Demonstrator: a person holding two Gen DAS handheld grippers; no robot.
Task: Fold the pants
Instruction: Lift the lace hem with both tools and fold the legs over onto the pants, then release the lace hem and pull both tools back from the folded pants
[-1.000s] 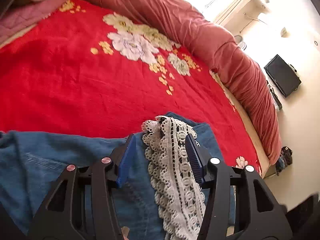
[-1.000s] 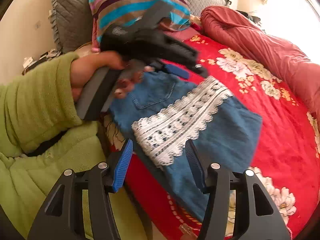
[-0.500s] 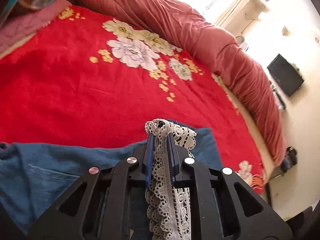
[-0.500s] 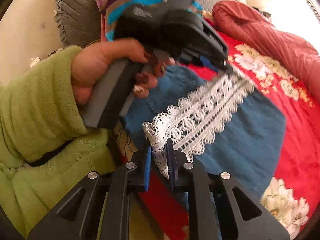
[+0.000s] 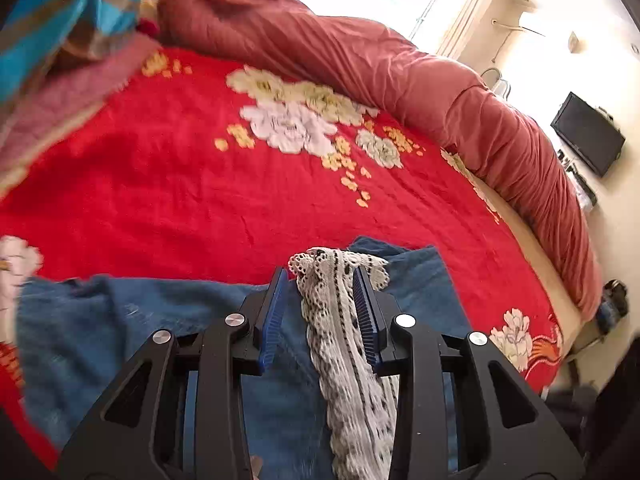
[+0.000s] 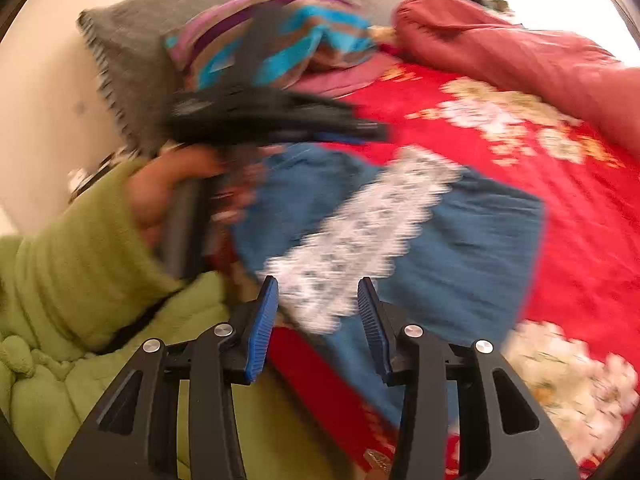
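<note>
Blue denim pants [image 5: 132,320] with a white lace strip [image 5: 340,300] lie folded on the red floral bedspread [image 5: 200,184]. My left gripper [image 5: 322,300] is open, its jaws on either side of the lace end, which leans on the right pad. In the right wrist view the pants [image 6: 472,248] and lace [image 6: 360,232] are blurred. My right gripper [image 6: 318,308] is open at the near end of the lace. The left gripper [image 6: 272,120], held by a hand, shows over the far side of the pants.
A rolled dark-red quilt [image 5: 400,64] runs along the far side of the bed. Striped and grey pillows [image 6: 272,40] sit at the headboard. A green-sleeved arm [image 6: 80,248] is at the left. A wall TV [image 5: 588,134] is at the right.
Both grippers were shut on the lace half a second ago and have opened, letting it go. The right wrist view has pulled back and is blurred with motion.
</note>
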